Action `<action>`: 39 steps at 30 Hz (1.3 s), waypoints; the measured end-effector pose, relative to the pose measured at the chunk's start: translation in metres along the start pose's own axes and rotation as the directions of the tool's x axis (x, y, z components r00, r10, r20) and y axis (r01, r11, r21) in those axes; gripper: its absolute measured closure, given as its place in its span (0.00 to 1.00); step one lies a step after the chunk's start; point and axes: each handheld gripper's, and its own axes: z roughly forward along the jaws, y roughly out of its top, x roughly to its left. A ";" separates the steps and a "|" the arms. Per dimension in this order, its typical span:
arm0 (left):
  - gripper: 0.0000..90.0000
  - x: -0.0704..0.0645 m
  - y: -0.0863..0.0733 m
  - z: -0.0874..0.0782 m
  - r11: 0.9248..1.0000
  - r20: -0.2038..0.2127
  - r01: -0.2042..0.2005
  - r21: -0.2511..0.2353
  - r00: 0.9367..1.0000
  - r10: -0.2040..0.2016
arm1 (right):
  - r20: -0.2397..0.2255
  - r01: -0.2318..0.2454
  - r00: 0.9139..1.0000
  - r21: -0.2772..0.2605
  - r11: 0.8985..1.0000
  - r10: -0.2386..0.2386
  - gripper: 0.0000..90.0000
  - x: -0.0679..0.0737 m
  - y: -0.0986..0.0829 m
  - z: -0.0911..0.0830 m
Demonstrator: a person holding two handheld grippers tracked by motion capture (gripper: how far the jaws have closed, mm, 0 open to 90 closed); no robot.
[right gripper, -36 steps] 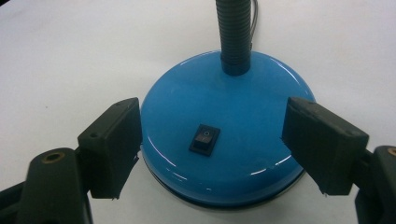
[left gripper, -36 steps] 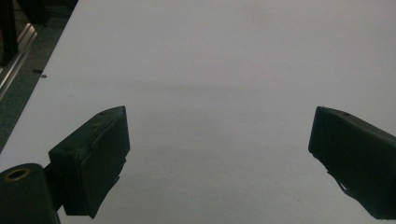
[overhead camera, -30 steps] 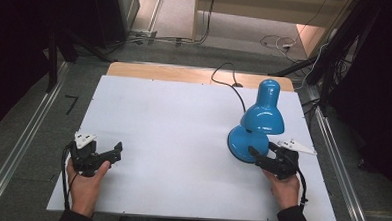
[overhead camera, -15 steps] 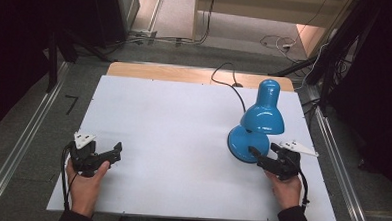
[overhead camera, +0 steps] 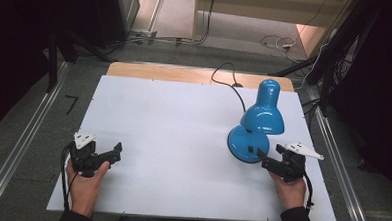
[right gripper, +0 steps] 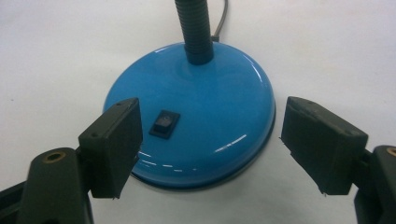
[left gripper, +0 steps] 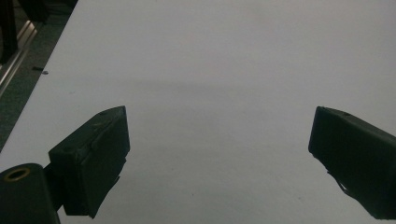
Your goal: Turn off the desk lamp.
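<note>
My right claw (right gripper: 208,144) stood wide open with nothing in it, its 2 jaws either side of the blue lamp (overhead camera: 257,122) base near the desk's right edge. My left claw (overhead camera: 113,152), also open and empty, hovered near the desk's front-left corner.

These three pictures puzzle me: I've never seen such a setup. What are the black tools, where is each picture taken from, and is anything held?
A person sits at a white table with a hand-held two-jaw gripper in each hand. The high view looks down from above: left gripper, right gripper. The other two pictures come from cameras riding on each gripper, looking along its black jaws. A blue lamp stands on the table; the right gripper's open jaws sit either side of its base, near the switch. Nothing is held; the left gripper is open over bare table.
</note>
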 end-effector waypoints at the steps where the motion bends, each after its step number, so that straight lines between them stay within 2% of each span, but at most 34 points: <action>1: 0.06 0.000 0.000 0.000 1.000 0.000 0.001 0.000 1.000 -0.001 | 0.000 0.000 1.000 0.000 1.000 0.000 0.21 0.000 0.000 0.000; 6: 0.06 0.001 0.000 0.000 1.000 -0.002 0.003 -0.001 1.000 -0.003 | 0.008 -0.013 1.000 -0.004 1.000 0.013 0.21 -0.006 -0.002 -0.004; 18: 0.06 0.002 0.000 0.000 1.000 0.002 0.009 0.000 1.000 -0.009 | 0.033 -0.001 0.999 0.007 1.000 0.000 0.21 -0.013 -0.008 -0.009; 22: 0.06 0.002 0.000 0.000 1.000 0.003 0.012 0.000 1.000 -0.012 | 0.042 -0.010 0.999 0.012 1.000 0.009 0.21 -0.016 -0.010 -0.010; 39: 0.06 0.005 0.001 -0.001 1.000 0.000 0.029 -0.002 1.000 -0.029 | 0.050 -0.022 0.998 0.008 1.000 0.022 0.21 -0.026 -0.015 -0.020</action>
